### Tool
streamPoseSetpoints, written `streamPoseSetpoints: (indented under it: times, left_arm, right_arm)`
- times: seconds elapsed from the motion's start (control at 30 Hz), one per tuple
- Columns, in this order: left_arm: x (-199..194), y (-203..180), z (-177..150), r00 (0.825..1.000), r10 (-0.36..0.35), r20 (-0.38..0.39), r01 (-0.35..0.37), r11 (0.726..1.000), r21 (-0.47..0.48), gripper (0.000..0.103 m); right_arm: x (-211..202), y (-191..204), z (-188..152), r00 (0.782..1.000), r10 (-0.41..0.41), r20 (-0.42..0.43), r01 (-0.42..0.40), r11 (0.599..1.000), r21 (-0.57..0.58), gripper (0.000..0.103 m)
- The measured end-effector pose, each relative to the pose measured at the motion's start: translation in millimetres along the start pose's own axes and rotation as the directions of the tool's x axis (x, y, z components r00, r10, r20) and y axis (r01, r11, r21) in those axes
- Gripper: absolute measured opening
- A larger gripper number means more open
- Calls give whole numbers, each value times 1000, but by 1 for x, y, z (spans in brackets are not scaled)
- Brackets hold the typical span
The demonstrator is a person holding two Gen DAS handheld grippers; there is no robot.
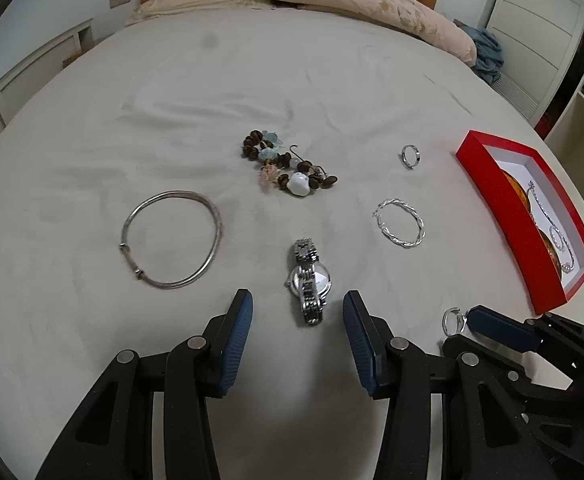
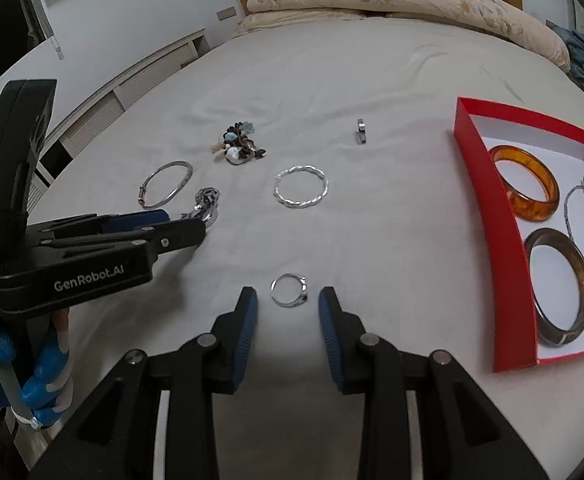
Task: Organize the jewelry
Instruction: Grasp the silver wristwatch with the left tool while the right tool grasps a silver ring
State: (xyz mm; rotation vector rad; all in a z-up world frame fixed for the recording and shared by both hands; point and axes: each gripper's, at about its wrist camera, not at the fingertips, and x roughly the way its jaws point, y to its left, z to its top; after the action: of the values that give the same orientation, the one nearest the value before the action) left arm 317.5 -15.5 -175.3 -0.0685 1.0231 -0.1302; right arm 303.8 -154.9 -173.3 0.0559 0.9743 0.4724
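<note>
Silver ring (image 2: 289, 290) lies between right gripper (image 2: 288, 308) fingers (spread).

Brand: "GenRobot_AI" — the only wording that reads clearly.
Lettering: pale grey print with mixed capitals and an underscore.
Carrier: the black side of the left gripper (image 2: 180, 222), seen from the right wrist view.
Watch (image 1: 309, 280): no legible dial marks — it lies face down.
Red box (image 2: 488, 208): no print seen.
</note>
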Motion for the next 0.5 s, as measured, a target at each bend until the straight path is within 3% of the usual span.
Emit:
streamPoseSetpoints:
  times: [0.2,0.5]
  left_arm:
    - [4,1,3,1000,-3,0,3,1000,7,42]
    - [4,5,1,1000,-15,-4,15,1000,4,24]
  right_arm:
    - [3,-1,2,1000,0,4,0,1000,-5,29]
    - [11,-3,3,1000,-9,-5,9,1000,-24,19]
